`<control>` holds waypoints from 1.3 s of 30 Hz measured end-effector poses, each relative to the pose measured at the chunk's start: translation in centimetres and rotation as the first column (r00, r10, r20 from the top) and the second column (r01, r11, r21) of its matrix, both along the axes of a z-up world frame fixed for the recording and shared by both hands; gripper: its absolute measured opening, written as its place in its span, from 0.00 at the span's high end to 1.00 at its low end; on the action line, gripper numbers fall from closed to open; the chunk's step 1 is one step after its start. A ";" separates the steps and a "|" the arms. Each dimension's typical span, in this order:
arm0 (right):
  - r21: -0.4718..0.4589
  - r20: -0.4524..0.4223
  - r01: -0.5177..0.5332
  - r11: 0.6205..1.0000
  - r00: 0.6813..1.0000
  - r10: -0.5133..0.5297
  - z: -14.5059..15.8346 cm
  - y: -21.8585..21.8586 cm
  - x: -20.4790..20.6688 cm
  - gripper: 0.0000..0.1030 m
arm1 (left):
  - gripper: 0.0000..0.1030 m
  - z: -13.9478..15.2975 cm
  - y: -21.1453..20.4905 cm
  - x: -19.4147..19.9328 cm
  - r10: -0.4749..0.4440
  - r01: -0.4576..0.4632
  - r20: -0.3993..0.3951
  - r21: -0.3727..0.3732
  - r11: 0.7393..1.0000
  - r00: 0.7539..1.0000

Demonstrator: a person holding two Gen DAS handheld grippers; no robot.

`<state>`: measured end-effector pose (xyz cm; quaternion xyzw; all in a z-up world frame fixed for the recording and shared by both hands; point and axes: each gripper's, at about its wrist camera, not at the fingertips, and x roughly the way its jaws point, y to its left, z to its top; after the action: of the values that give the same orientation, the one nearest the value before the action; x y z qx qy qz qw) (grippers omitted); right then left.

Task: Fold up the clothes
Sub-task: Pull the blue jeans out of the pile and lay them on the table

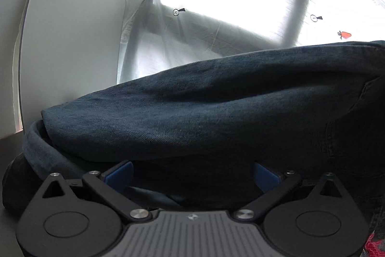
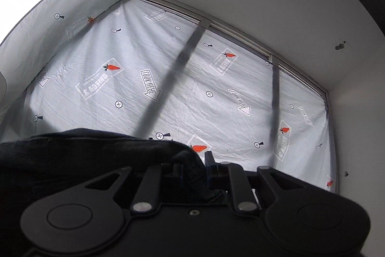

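A dark blue denim garment point(image 1: 204, 112) fills the lower half of the left wrist view and drapes over my left gripper point(image 1: 192, 172). Its blue pads point(image 1: 120, 172) stand wide apart with denim lying between and above them, so it is open. In the right wrist view the same dark denim point(image 2: 84, 155) bunches at lower left. My right gripper point(image 2: 195, 168) has its fingers close together and is shut on a fold of the denim, held up toward the window.
A pale sheet printed with carrots and arrows point(image 2: 168, 88) covers a bright window behind. A white wall point(image 2: 264, 4) is at the right. A grey rounded panel point(image 1: 72, 40) stands at the left. A red patterned bit point(image 1: 375, 245) shows at lower right.
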<state>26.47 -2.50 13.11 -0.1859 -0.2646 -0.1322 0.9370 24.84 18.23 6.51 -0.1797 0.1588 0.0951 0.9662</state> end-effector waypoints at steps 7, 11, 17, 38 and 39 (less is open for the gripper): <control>0.043 -0.027 0.197 0.979 0.980 -0.196 0.5 -18.2 -4.4 0.84 | 0.00 -0.4 -13.2 -2.4 -0.123 0.122 -0.023 -0.041 0.992 0.992; 0.007 -0.157 0.291 0.957 0.945 -0.287 -2.5 -26.5 -5.0 0.83 | 0.00 -2.4 -20.2 -3.8 -0.191 0.186 -0.056 -0.073 0.980 0.980; -0.269 -0.710 0.167 0.948 0.630 -0.313 -14.7 -35.5 -2.9 0.55 | 0.00 -6.2 -25.6 -5.2 -0.198 0.186 -0.181 -0.079 0.979 0.963; -0.230 -0.908 -0.134 0.964 0.386 -0.163 -25.7 -33.4 -10.0 0.43 | 0.26 -18.8 -26.4 -3.3 -0.078 0.177 -0.584 0.115 0.978 0.808; -0.227 -0.911 -0.130 0.965 0.380 -0.162 -25.8 -33.3 -9.7 0.43 | 0.32 -19.0 -26.4 -3.1 -0.083 0.187 -0.588 0.117 0.975 0.804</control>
<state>16.79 -35.76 -12.67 -0.3519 0.2892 0.0207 0.8900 21.76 -8.19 -12.47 -0.0476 0.4492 0.0894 0.8877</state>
